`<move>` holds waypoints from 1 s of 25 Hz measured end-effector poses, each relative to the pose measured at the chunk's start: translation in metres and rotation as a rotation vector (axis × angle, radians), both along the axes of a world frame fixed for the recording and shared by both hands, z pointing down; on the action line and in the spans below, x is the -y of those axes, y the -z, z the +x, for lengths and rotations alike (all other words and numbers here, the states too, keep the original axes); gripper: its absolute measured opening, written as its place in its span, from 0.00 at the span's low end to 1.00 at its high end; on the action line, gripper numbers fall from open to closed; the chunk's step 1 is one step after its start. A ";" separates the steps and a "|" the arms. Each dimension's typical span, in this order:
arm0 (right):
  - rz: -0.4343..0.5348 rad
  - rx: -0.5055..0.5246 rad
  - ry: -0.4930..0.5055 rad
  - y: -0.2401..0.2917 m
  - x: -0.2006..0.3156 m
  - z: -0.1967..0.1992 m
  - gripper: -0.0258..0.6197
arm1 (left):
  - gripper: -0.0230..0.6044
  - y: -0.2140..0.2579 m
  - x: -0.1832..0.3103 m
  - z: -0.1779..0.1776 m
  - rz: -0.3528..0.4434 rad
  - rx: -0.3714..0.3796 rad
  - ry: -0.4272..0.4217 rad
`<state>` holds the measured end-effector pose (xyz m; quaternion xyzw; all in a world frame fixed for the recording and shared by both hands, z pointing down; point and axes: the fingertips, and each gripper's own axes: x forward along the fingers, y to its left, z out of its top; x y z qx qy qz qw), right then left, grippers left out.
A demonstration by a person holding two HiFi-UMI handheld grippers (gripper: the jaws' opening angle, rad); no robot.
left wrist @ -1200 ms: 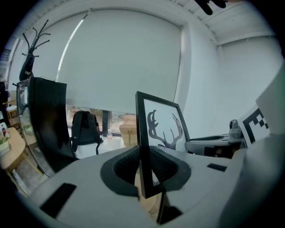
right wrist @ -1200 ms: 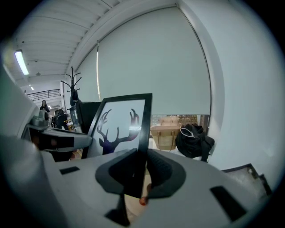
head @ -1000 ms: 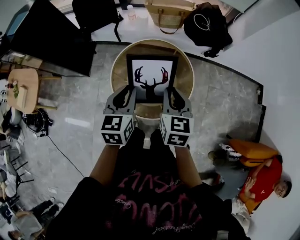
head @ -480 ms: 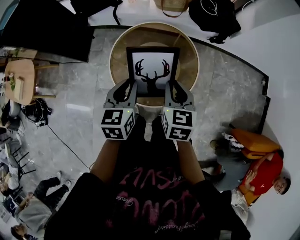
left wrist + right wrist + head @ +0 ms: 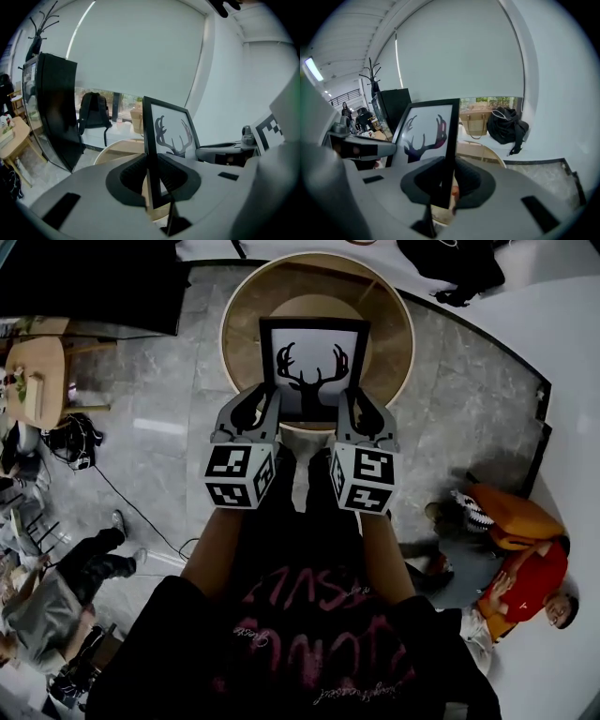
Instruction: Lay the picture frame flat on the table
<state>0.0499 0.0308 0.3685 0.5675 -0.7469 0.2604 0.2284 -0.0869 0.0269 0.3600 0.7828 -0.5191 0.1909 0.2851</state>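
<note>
Closest in, the person's forearms reach forward side by side, one tool in each hand. The left gripper [image 5: 251,411] has its jaws pressed onto the left side rail of the picture frame [image 5: 314,362], low down near the bottom corner. In the left gripper view the black rail stands edge-on in the dark pads [image 5: 149,176]. The right gripper [image 5: 362,412] mirrors it and pinches the right rail at about the same height [image 5: 442,180]. This matched hold at both sides probably keeps the frame from twisting, and it would let the frame turn evenly about its lower edge when it is lowered.

The frame carries a black antler silhouette on white [image 5: 172,136] and stands close to upright, its printed face toward the person [image 5: 423,133]. It is therefore not yet flat. Whether its bottom edge rests on the table or hangs just above it I cannot tell.

Beyond the frame lies the round wooden table [image 5: 394,329], with bare top on the far side. That seems to be enough room for the frame to tip back and lie down.

Farther off, a tall black panel [image 5: 56,117] stands to the left. A woven basket bag [image 5: 476,122] and a black bag [image 5: 506,126] sit on a low ledge behind the table. To the right, a person in a red top [image 5: 525,592] sits on the floor, well apart from the table.
</note>
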 end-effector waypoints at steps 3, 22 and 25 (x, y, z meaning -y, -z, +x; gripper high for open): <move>-0.025 0.002 0.003 -0.012 0.001 -0.001 0.16 | 0.16 -0.011 0.000 -0.001 -0.025 0.004 0.005; -0.155 0.010 -0.002 -0.083 -0.002 -0.004 0.16 | 0.16 -0.082 -0.001 -0.004 -0.153 0.013 0.012; -0.179 0.014 -0.004 -0.096 -0.005 -0.002 0.16 | 0.16 -0.095 -0.005 -0.002 -0.177 0.016 0.014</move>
